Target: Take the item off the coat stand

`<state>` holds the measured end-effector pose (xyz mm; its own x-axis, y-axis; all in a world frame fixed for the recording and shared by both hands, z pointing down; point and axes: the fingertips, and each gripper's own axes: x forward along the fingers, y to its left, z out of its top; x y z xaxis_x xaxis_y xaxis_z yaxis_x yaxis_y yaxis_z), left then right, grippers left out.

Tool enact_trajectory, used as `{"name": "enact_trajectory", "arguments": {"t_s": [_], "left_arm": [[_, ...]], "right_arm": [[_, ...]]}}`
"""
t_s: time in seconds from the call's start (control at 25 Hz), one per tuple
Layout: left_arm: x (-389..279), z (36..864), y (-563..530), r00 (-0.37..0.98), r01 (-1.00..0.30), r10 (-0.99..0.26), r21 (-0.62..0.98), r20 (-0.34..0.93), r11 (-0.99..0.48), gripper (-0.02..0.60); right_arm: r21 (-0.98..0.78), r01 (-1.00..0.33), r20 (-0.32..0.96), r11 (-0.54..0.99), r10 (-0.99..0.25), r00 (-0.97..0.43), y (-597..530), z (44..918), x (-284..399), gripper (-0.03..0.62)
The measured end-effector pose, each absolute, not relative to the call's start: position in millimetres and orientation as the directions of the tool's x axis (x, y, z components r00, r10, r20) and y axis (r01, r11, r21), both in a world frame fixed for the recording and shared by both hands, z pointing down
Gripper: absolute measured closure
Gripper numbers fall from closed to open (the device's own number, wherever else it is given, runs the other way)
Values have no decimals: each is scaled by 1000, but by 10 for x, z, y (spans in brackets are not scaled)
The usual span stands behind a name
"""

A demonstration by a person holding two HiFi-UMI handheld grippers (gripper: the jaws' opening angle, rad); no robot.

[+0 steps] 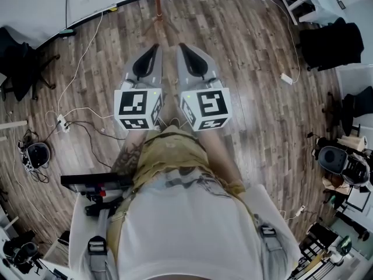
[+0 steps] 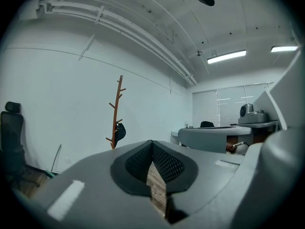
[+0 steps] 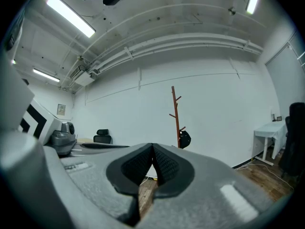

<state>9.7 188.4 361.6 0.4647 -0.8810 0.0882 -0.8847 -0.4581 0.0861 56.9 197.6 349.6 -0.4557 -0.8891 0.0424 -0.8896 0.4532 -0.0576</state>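
the left gripper (image 2: 152, 149) and the right gripper (image 3: 152, 151) are both clenched, jaws together with nothing between them. they are held side by side above the wooden floor (image 1: 250, 69). the coat stand (image 3: 176, 113) stands well ahead of them, close to the white wall (image 3: 224, 109). the item (image 3: 184, 139) hangs from one of its lower branches, just beside the pole and nearer the stand's foot than its top.

the item is small and dark (a cap or a little bag, too far off to tell which). it looks soft and light, so it will likely sag and swing when touched. the surest hold seems to be on its upper part, close to the branch, lifting up and outward so it clears the branch tip.

count: one coat stand, one item on it, two grippers.
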Motion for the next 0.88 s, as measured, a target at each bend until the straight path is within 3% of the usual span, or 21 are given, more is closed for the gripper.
{"name": "enact_trajectory", "arguments": {"t_s": [0.88], "left_arm": [[88,3857,1564,429,-902,-894,111,128,-417,580]], "right_arm": [[-120,-881,87,458,-879,-469,1707,3782,676,594]]}}
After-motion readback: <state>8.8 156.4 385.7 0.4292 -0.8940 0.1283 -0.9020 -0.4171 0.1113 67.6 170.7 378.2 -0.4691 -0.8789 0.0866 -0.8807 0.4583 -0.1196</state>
